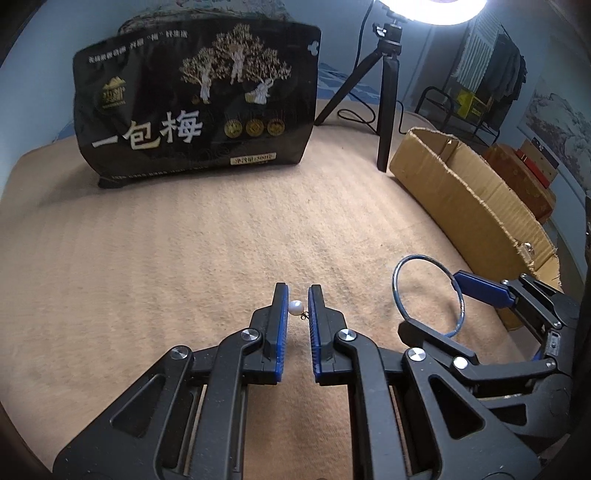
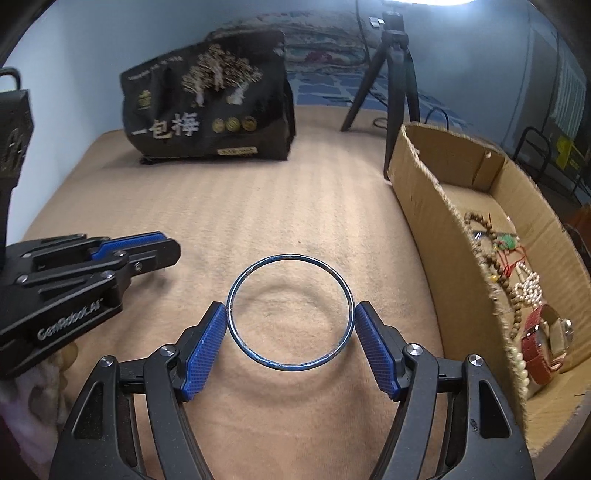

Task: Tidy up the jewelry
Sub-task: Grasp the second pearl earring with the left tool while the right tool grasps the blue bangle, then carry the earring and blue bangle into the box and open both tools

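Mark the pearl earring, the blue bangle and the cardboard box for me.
pearl earring (image 1: pixel 296 307), left wrist view, on the white bead.
blue bangle (image 2: pixel 290 257), right wrist view, on its far rim.
cardboard box (image 2: pixel 436 206), right wrist view, on its near wall.

Left tool (image 1: pixel 298 295) narrowly parted, right tool (image 2: pixel 290 314) spread wide

black snack bag (image 1: pixel 195 99), tripod (image 1: pixel 384 92), ring light (image 1: pixel 432 9)
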`<control>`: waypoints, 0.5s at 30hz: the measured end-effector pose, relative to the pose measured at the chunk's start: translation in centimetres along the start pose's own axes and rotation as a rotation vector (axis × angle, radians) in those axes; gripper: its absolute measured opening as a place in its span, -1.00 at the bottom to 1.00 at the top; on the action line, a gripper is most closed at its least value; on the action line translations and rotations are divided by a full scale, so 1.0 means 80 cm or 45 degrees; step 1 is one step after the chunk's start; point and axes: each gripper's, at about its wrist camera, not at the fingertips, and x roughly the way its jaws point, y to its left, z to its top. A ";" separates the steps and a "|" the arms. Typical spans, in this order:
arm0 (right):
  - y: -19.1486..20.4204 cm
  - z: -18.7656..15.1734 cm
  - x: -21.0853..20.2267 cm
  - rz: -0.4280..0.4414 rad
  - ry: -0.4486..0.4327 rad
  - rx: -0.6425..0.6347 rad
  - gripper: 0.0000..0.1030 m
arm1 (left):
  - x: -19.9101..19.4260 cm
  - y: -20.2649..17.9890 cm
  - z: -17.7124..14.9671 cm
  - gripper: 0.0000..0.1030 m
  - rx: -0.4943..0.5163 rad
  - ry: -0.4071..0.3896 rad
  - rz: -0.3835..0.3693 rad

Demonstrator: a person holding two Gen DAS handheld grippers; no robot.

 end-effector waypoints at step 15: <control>-0.024 0.006 -0.097 0.092 -0.092 -0.021 0.37 | -0.061 -0.056 0.019 -0.83 0.065 -0.060 0.005</control>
